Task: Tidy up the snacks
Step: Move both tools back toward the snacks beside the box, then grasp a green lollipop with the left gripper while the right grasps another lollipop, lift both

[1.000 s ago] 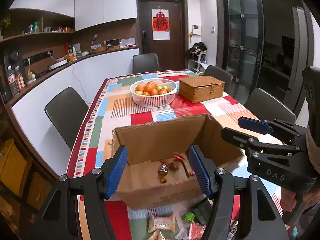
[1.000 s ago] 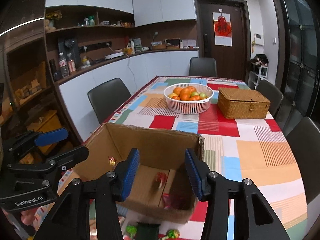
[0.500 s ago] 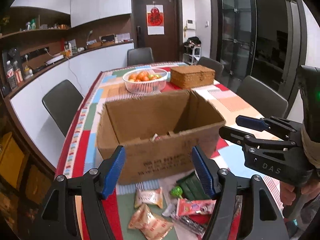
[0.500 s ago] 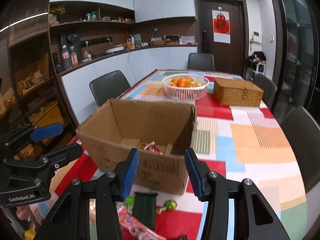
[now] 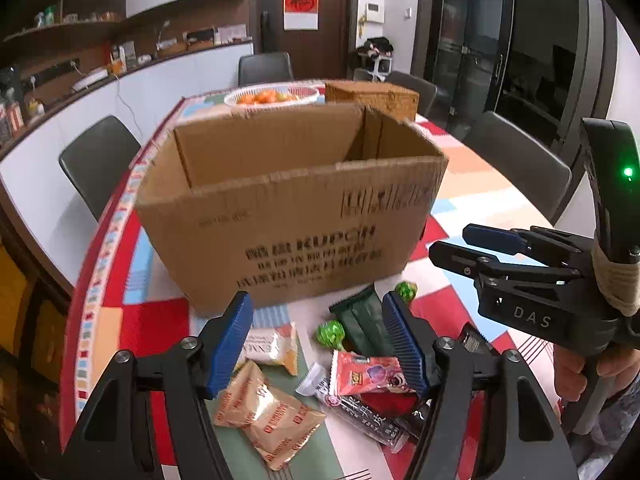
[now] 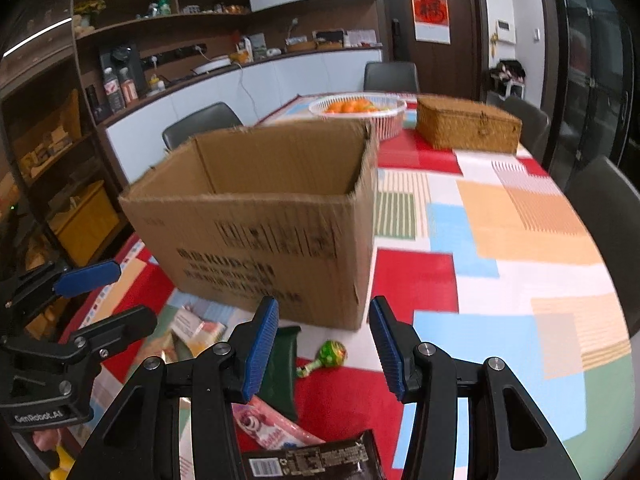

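Brown cardboard box [image 5: 292, 216] w/ black print on the front. Counter [image 6: 516, 216] cover is a patchwork: red, white, light blue, orange & green blocks, some striped, w/ a red edge band. Both tools black w/ blue ribbed pads: left tool [image 5: 320, 344], right tool [image 6: 324, 344]. Snacks: dark green packet [image 5: 360, 324], green-wrapped lollipop [image 6: 330, 354], red & pink pouch [image 5: 370, 374], gold-orange packs [image 5: 268, 412], black bar wrapper w/ white barcode [image 6: 312, 460]. White basket [image 6: 360, 114] of orange fruit; tan woven box [image 6: 468, 128]. Chairs dark grey.
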Available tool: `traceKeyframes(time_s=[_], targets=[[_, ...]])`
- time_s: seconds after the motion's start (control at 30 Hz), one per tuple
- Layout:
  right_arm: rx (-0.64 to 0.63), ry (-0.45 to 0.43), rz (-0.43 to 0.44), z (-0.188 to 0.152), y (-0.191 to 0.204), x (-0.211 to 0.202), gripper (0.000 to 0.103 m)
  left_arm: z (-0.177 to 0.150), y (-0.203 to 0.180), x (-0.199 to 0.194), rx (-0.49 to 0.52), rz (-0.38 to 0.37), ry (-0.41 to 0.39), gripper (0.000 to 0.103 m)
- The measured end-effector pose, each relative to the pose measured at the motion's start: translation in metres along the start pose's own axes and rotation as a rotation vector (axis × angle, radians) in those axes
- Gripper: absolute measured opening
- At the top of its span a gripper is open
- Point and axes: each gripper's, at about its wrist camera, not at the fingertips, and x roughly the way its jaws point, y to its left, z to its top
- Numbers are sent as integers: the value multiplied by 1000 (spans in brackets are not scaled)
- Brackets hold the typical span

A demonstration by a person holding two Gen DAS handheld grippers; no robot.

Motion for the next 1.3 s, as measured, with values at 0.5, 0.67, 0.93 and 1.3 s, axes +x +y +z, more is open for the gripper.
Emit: traceKeyframes(time_s=[0.5, 0.67, 0.93, 1.3], targets=[[43, 131, -13, -27, -11, 42, 48, -24, 10, 59, -52, -96, 136, 45], [57, 151, -3, -30, -12, 51, 48, -24, 11, 71, -56, -117, 153, 37], [92, 181, 20, -31, -16, 64, 41, -23, 15, 85, -60, -122, 176, 32], [98, 225, 25, -32, -15, 83, 37, -31, 18, 98, -74, -125, 202, 31]])
